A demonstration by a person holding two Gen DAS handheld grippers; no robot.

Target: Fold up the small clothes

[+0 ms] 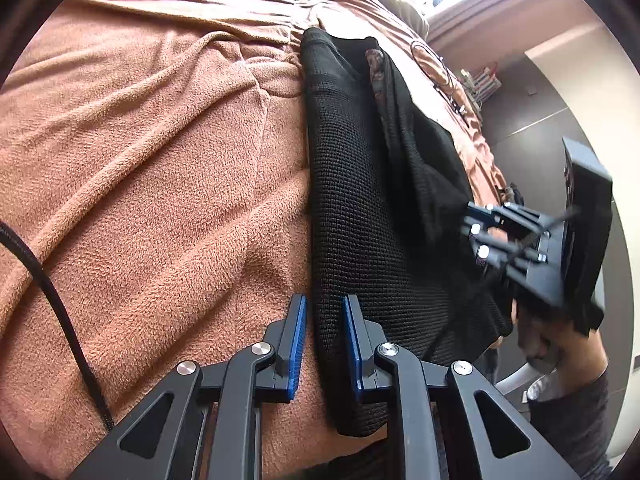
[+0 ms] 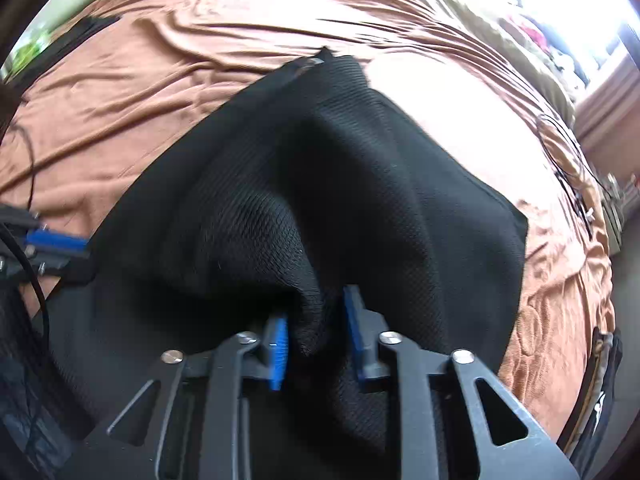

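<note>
A black knit garment [image 1: 360,208] lies on an orange fleece blanket [image 1: 152,184]. My left gripper [image 1: 325,320] has its blue-padded jaws a little apart around the garment's near edge fold, not pressed together. In the right wrist view the same black garment [image 2: 360,184] is lifted into a tent shape. My right gripper [image 2: 316,332] has its jaws around a bunched fold of the fabric; the grip looks loose. The right gripper also shows in the left wrist view [image 1: 480,236] at the garment's right edge. The left gripper shows at the left edge of the right wrist view [image 2: 56,246].
A black cable [image 1: 52,300] crosses the blanket on the left. Thin wires [image 1: 440,76] lie on the bed's far right. The bed edge [image 1: 484,152] drops to a dark floor [image 1: 532,112] on the right. A rack [image 1: 486,80] stands beyond the bed.
</note>
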